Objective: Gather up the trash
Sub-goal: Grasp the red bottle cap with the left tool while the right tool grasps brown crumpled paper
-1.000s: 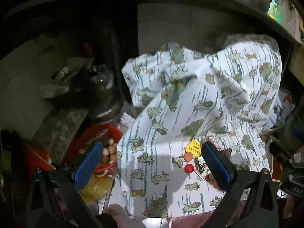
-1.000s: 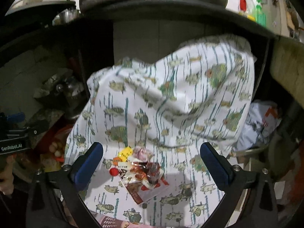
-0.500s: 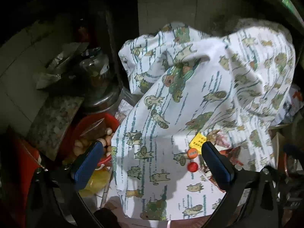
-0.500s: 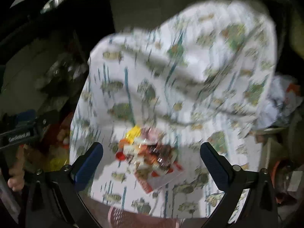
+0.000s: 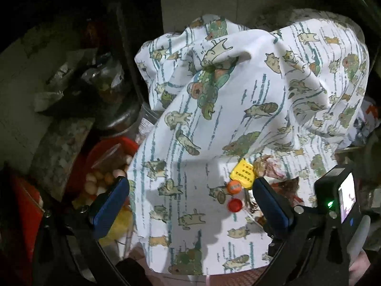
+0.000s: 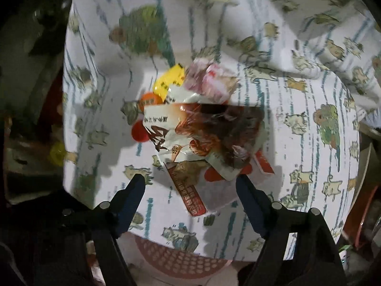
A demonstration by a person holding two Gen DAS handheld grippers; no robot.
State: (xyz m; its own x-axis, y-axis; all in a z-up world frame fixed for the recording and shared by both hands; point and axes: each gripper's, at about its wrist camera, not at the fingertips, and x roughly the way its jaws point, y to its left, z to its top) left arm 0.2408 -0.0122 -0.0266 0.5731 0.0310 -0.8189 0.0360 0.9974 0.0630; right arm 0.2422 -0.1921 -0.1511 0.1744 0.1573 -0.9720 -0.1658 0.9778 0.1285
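A pile of trash lies on a white cloth (image 6: 297, 100) printed with animals. It holds a red-and-white snack wrapper (image 6: 202, 131), a pink wrapper (image 6: 209, 81), a yellow packet (image 6: 170, 81), an orange cap (image 6: 148, 99) and a red cap (image 6: 138, 132). My right gripper (image 6: 190, 186) is open, its tips just at the near edge of the wrappers. My left gripper (image 5: 190, 195) is open above the cloth; the yellow packet (image 5: 243, 172), orange cap (image 5: 234, 187) and red cap (image 5: 235, 205) lie just left of its right finger.
A red bowl of eggs (image 5: 104, 166) sits left of the cloth, with dark pots and a jar (image 5: 107, 88) behind it. A pink perforated stool edge (image 6: 183, 259) shows under the cloth. The right gripper's camera body (image 5: 340, 197) is at the left view's right.
The right gripper has moved down and in close to the trash pile, which now fills its view. The left gripper has edged closer to the cloth. Both stayed open.
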